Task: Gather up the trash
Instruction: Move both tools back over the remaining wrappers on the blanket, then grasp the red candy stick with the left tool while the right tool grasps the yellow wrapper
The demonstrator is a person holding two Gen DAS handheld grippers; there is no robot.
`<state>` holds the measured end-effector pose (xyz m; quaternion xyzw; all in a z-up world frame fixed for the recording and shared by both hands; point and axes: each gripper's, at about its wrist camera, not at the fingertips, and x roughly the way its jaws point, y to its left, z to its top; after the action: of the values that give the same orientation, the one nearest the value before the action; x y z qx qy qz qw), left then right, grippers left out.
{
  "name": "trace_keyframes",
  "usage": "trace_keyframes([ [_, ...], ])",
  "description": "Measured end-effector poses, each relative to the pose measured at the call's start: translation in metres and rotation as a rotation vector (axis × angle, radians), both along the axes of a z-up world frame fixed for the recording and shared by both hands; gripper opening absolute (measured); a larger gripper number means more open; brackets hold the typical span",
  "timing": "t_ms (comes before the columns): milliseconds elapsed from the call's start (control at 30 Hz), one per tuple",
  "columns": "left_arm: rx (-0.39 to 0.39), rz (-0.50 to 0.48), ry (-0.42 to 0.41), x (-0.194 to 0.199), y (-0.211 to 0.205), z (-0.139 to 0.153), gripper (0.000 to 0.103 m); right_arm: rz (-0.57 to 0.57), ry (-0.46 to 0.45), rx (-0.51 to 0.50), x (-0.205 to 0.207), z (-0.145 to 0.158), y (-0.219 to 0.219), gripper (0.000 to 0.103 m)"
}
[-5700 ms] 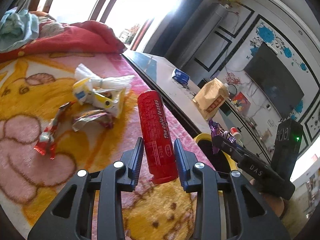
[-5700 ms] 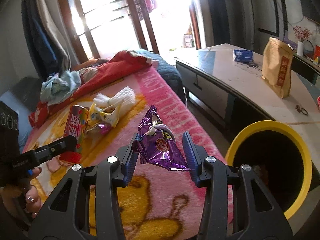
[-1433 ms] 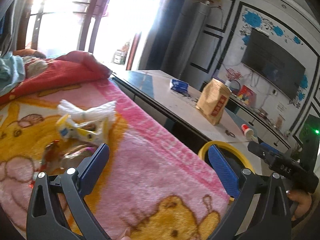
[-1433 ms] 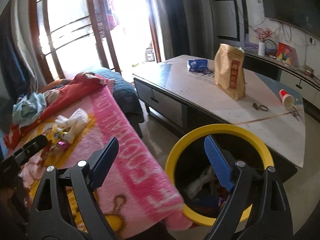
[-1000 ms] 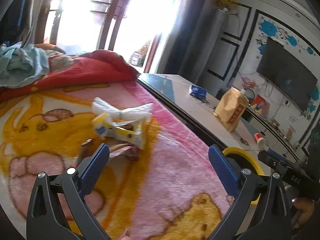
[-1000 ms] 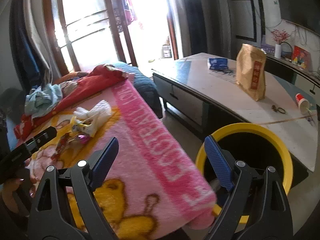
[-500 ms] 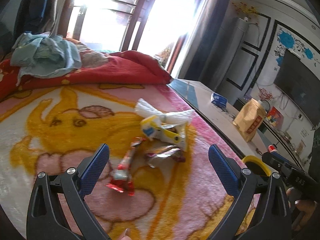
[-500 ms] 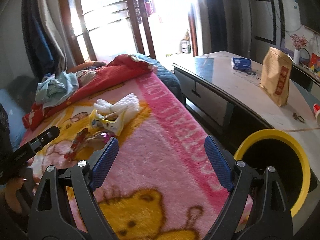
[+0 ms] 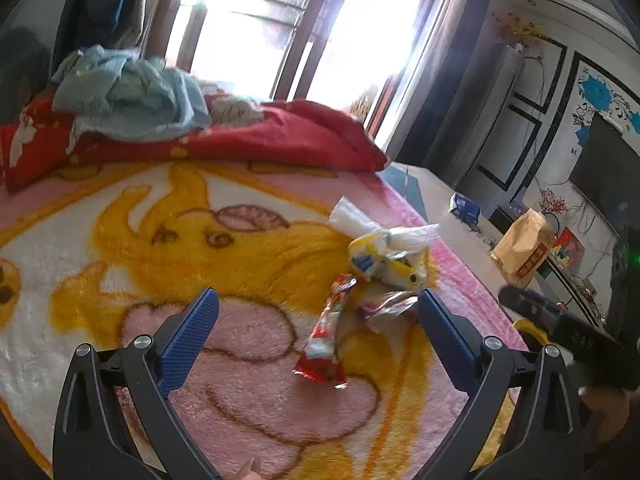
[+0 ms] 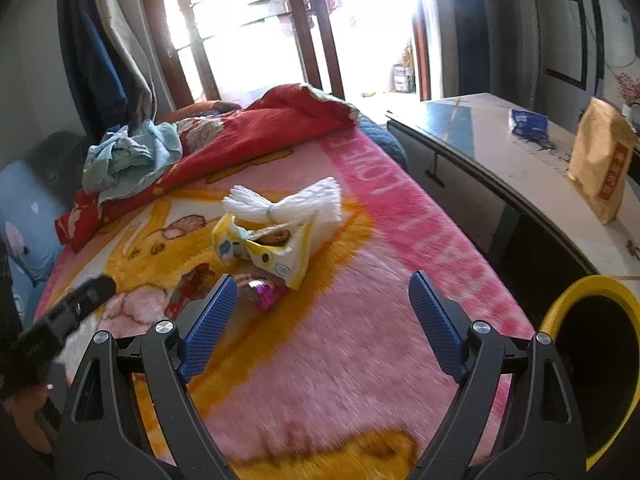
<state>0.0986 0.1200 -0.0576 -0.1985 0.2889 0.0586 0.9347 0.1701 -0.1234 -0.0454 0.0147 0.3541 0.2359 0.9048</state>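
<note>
A fresh pick-up is judged to be in hand: both claws are empty and are aimed at the litter left on the pink and yellow cartoon-print fleece blanket spread over the bed. The left claw is held with its blue-padded jaws spread wide, and the long red and white snack wrapper lies between them on the blanket — not touched by either pad. The right claw is likewise wide open, with nothing between its pads; the crumpled magenta foil wrapper lies just beside its left pad, and the torn yellow and white packet and the bundle of white tissue lie beyond. Both claws are pitched downward toward the blanket. For the next move, each claw would need to be lowered over one wrapper and closed — then carried to the yellow-rimmed black bin at the bed's corner
</note>
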Motion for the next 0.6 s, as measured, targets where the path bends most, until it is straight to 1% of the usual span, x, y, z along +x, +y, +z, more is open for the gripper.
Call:
trace_keyframes([
  [100,0.002,-0.009,0.029,0.005,0.005,-0.006,0.095,-0.003,0.016,-0.013,0.015,-0.004,0.013,0.079],
  [167,-0.022,-0.021,0.046,0.009,0.007,-0.011,0.095,-0.012,0.035,-0.035,0.028,-0.009,0.021,0.079],
  [200,-0.031,-0.029,0.053,0.011,0.008,-0.014,0.093,-0.012,0.048,-0.038,0.033,-0.012,0.024,0.077],
  [233,-0.034,-0.037,0.059,0.013,0.007,-0.015,0.088,-0.013,0.064,-0.037,0.039,-0.015,0.027,0.073],
  [267,-0.035,-0.048,0.063,0.015,0.006,-0.017,0.085,-0.015,0.083,-0.035,0.046,-0.018,0.029,0.071],
  [300,-0.04,-0.061,0.069,0.018,0.005,-0.019,0.082,-0.017,0.098,-0.031,0.05,-0.02,0.03,0.071],
  [367,-0.059,-0.085,0.083,0.022,0.002,-0.024,0.077,-0.028,0.146,-0.023,0.062,-0.026,0.034,0.067],
  [433,-0.076,-0.11,0.106,0.029,0.0,-0.03,0.069,-0.03,0.178,-0.006,0.07,-0.031,0.039,0.065],
  [467,-0.078,-0.117,0.115,0.031,-0.001,-0.032,0.068,-0.031,0.185,-0.005,0.072,-0.032,0.041,0.063],
  [500,-0.081,-0.126,0.127,0.035,-0.003,-0.035,0.064,-0.029,0.196,-0.002,0.076,-0.034,0.044,0.061],
  [567,-0.087,-0.134,0.143,0.038,-0.005,-0.039,0.058,-0.026,0.214,0.0,0.081,-0.038,0.048,0.055],
  [600,-0.089,-0.136,0.155,0.04,-0.005,-0.042,0.053,-0.021,0.231,0.008,0.084,-0.041,0.05,0.055],
])
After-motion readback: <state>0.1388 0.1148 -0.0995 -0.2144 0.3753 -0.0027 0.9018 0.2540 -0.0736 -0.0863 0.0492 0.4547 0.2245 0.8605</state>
